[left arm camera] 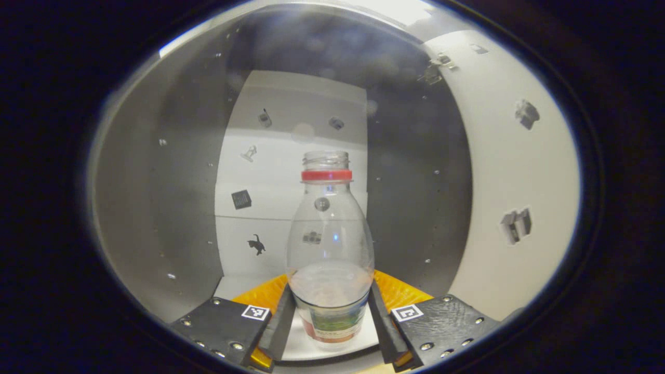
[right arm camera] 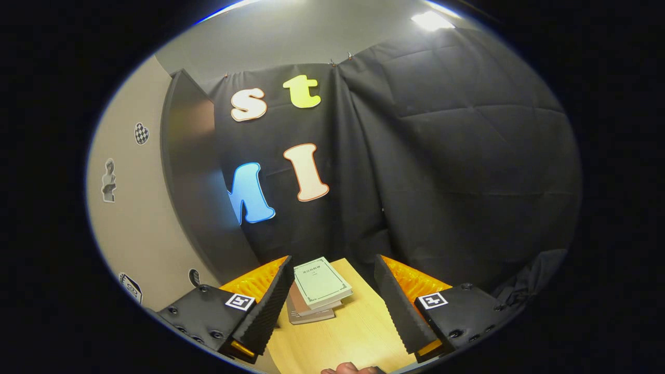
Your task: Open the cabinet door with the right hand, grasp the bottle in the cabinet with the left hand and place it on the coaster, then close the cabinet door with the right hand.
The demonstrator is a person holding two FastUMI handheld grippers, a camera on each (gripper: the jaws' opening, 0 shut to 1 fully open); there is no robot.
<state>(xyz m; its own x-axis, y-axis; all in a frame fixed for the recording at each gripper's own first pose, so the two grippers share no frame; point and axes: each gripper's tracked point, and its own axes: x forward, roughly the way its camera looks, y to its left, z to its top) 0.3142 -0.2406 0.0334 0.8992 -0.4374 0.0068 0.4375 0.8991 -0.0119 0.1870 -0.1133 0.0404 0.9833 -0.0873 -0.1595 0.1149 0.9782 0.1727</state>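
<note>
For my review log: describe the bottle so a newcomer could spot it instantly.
Inside the open grey-walled cabinet, between the left gripper fingers, stands a clear plastic bottle. It is capless, with a red neck ring and a coloured label low down, unlike the flat stickers behind it.

one clear bottle with a red neck ring stands in the cabinet. two grippers: the left gripper and the right gripper, with two fingers each. two booklets lie stacked on the wooden table. one cabinet door stands open. around nine small stickers dot the white panels in the left gripper view, four more in the right gripper view.
</note>
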